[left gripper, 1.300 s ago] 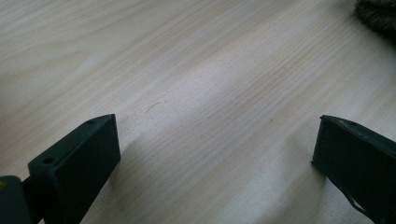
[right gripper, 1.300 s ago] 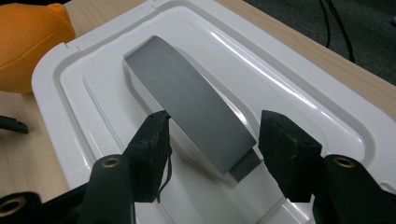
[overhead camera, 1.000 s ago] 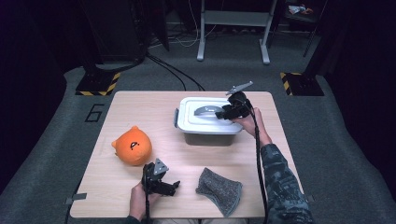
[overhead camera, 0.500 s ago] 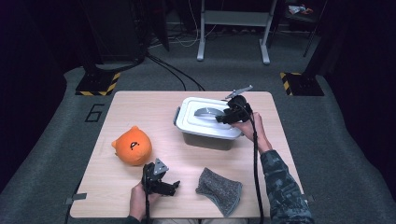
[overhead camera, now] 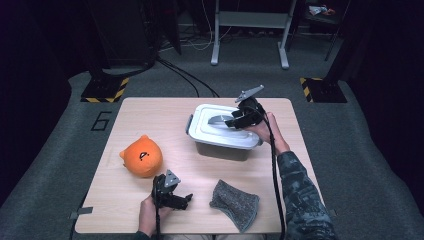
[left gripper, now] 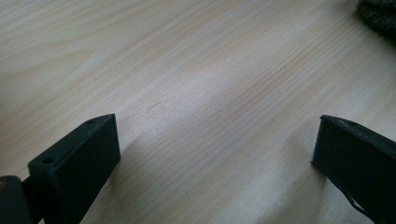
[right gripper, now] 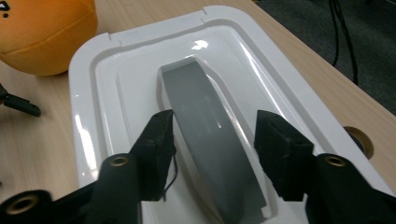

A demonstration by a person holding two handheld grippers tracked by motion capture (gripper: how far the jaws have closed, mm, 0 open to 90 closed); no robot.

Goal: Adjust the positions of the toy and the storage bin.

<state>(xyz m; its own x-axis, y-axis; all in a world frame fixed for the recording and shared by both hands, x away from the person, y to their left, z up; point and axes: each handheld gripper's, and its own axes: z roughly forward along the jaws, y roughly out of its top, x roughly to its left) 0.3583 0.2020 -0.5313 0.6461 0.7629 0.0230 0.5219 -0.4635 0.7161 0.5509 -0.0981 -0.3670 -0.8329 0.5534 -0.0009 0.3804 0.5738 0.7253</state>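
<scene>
Lid (overhead camera: 222,131) sits on the box (overhead camera: 225,149) mid-table, nothing lifted yet. Right gripper (right gripper: 215,135) has its 2 jaws apart, straddling the grey handle (right gripper: 210,140), so squeeze and lift are left. Left gripper (left gripper: 215,149) rests wide apart over bare table (left gripper: 187,70).

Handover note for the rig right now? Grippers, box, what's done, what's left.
Right gripper: open, jaws on either side of the grey handle on the white lid; not clamped.
Left gripper: open, over bare table at the near edge, holding nothing.
Box: lid on, at mid-right of the table. Orange plush toy to its left, grey cloth near the front edge.
Done: right gripper lined up on handle.
Left: probably close on the handle and lift the lid.
</scene>
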